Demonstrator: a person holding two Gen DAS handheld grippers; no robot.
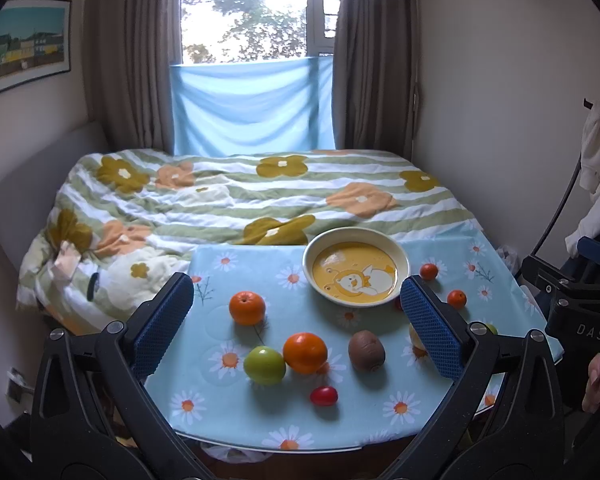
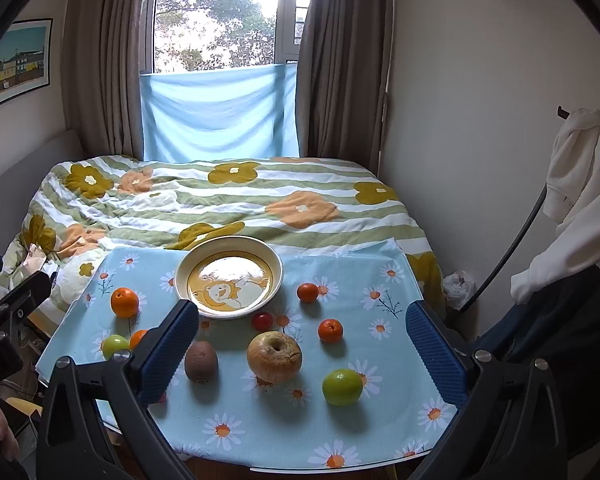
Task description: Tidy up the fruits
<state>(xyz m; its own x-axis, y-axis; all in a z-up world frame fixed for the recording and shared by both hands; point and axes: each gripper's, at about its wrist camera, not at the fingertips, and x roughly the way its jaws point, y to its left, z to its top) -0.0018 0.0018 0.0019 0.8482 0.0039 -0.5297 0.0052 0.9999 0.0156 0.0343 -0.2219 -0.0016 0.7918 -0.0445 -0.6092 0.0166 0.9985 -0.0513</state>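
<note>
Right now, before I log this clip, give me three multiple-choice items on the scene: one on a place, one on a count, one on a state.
1. Where is the kiwi, seen from the right wrist?
A. on the cloth, left of the apple
B. on the bed
C. on the windowsill

2. How many green fruits lie on the cloth?
A. none
B. two
C. five

3. The bowl is:
A. empty
B. full of fruit
C. upside down

Answers: A, the kiwi lies just left of the apple; B, one green fruit lies toward each side; A, its printed bottom shows bare.
</note>
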